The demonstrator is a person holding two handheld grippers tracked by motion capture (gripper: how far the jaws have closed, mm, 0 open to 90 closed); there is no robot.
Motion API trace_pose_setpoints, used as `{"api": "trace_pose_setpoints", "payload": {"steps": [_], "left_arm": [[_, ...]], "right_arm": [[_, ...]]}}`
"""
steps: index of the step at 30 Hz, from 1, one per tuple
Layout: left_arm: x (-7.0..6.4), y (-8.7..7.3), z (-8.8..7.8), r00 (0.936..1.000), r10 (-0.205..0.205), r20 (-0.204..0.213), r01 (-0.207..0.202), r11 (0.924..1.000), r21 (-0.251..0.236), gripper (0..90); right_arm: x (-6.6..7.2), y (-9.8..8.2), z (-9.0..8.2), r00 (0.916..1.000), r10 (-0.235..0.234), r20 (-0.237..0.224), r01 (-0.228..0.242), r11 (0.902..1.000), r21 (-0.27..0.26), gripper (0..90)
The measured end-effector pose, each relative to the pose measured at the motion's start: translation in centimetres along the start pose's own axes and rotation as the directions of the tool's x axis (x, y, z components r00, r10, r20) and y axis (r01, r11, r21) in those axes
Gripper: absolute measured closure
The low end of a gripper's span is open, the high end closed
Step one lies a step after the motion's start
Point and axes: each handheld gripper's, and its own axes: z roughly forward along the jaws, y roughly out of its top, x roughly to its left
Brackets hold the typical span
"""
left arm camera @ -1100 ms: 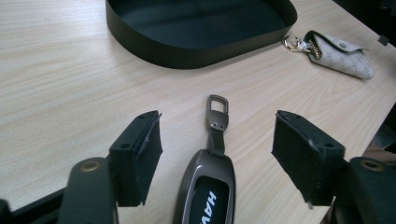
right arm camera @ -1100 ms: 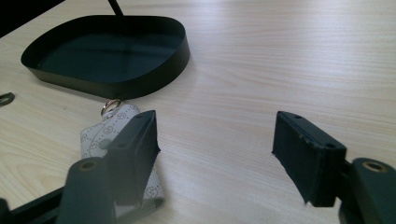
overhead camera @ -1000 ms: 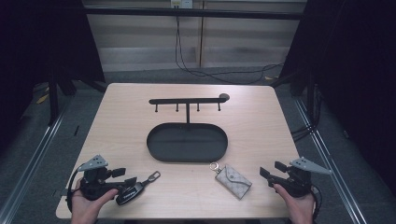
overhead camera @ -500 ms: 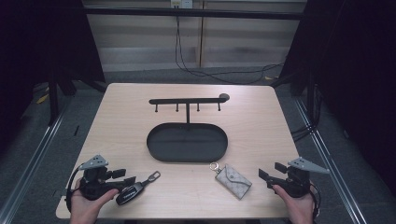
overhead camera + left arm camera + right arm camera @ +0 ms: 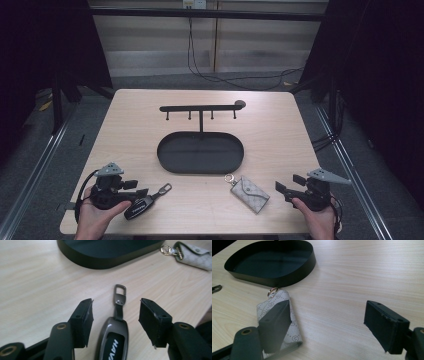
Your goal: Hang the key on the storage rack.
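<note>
Seen from the high view, we find the left claw (image 5: pixel 145 192) at the near left corner of the tabletop (image 5: pixel 125 130), lying low over a dark key fob (image 5: pixel 141 207) whose metal clip (image 5: pixel 164 188) points toward the far right. In the left gripper view the key fob (image 5: pixel 113 340) lies between the two jaws, touching neither pad; the jaws have just been closing, yet the left claw (image 5: pixel 115 315) remains released. At the near right, we see the right claw (image 5: pixel 281 187) just beside a patterned key pouch (image 5: pixel 249 193). In the right gripper view its jaws, which have just been opening, stand wide and released, one jaw over the key pouch (image 5: pixel 270 306), the other over bare wood. A black oval tray (image 5: pixel 200 152) lies beyond both.
</note>
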Motion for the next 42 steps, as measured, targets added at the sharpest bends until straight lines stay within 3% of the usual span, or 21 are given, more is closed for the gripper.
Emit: {"api": "trace_pose_setpoints", "payload": {"steps": [3, 5, 8, 10, 12, 13, 17, 19, 21, 29, 32, 34, 38, 39, 41, 42], "left_arm": [[0.1, 0.6, 0.0, 1.0000, 0.001, 0.006, -0.001, 0.9996, 0.027, 46.4], [0.0, 1.0, 0.0, 0.9998, 0.018, -0.013, -0.017, 0.9989, 0.044, 46.2], [0.0, 1.5, 0.2, 0.9993, 0.034, 0.015, -0.035, 0.9972, 0.066, 46.4], [-0.1, 1.9, 0.3, 0.9988, 0.048, 0.008, -0.049, 0.9943, 0.095, 47.7], [-0.3, 2.2, 0.6, 0.9996, 0.030, 0.000, -0.030, 0.9928, 0.116, 49.5], [-0.2, 2.4, 0.7, 0.9992, 0.040, -0.002, -0.040, 0.9901, 0.134, 49.2], [-0.2, 3.1, 0.8, 0.9993, 0.031, 0.023, -0.034, 0.9884, 0.148, 47.8], [-0.1, 3.4, 0.8, 0.9989, 0.041, 0.023, -0.044, 0.9878, 0.149, 51.6], [-0.2, 3.6, 0.8, 0.9969, 0.077, 0.012, -0.078, 0.9836, 0.163, 51.0], [-0.8, 4.1, 1.8, 0.9915, 0.126, 0.032, -0.130, 0.9668, 0.220, 53.2], [-1.4, 3.8, 2.7, 0.9873, 0.158, -0.012, -0.152, 0.9624, 0.225, 51.4], [-1.8, 4.0, 3.1, 0.9821, 0.188, -0.013, -0.179, 0.9526, 0.246, 52.6], [-1.9, 4.4, 3.3, 0.9834, 0.181, 0.001, -0.176, 0.9507, 0.256, 52.4], [-1.9, 4.5, 3.4, 0.9825, 0.186, 0.012, -0.183, 0.9468, 0.265, 52.4], [-2.0, 4.7, 3.6, 0.9823, 0.187, 0.003, -0.181, 0.9465, 0.267, 53.0], [-1.9, 4.8, 3.8, 0.9796, 0.201, 0.009, -0.195, 0.9401, 0.280, 54.1]], "right_arm": [[0.0, 0.0, 0.0, 1.0000, 0.001, -0.001, -0.001, 1.0000, 0.004, 21.2], [-0.1, 0.0, 0.1, 0.9999, 0.004, 0.010, -0.004, 0.9999, 0.010, 20.6], [-0.2, 0.0, 0.1, 0.9998, 0.015, 0.013, -0.015, 0.9998, 0.010, 20.2], [-0.3, 0.0, 0.1, 0.9997, 0.022, 0.014, -0.022, 0.9997, 0.011, 20.0], [-0.2, 0.0, 0.1, 0.9998, 0.016, 0.013, -0.016, 0.9998, 0.011, 19.9], [-0.2, 0.0, 0.1, 0.9998, 0.015, 0.014, -0.015, 0.9998, 0.012, 19.9], [-0.2, 0.0, 0.1, 0.9998, 0.014, 0.013, -0.014, 0.9998, 0.015, 19.9], [-0.2, 0.0, 0.1, 0.9998, 0.014, 0.012, -0.014, 0.9998, 0.015, 19.9], [-0.1, -0.1, 0.1, 0.9999, 0.012, 0.011, -0.012, 0.9998, 0.017, 19.9], [-0.1, 0.0, 0.2, 0.9999, 0.012, 0.011, -0.013, 0.9997, 0.023, 19.9], [-0.1, 0.0, 0.2, 0.9999, 0.012, 0.010, -0.013, 0.9996, 0.025, 19.9], [-0.1, -0.1, 0.2, 0.9999, 0.010, 0.009, -0.010, 0.9996, 0.026, 19.8], [-0.1, -0.1, 0.3, 0.9999, 0.006, 0.010, -0.006, 0.9995, 0.030, 19.8], [-0.1, -0.1, 0.3, 0.9999, 0.005, 0.009, -0.006, 0.9995, 0.030, 19.8], [-0.1, -0.1, 0.4, 1.0000, 0.007, 0.006, -0.008, 0.9994, 0.033, 19.7], [-0.1, -0.1, 0.4, 1.0000, 0.008, 0.005, -0.008, 0.9994, 0.035, 19.7]]}}
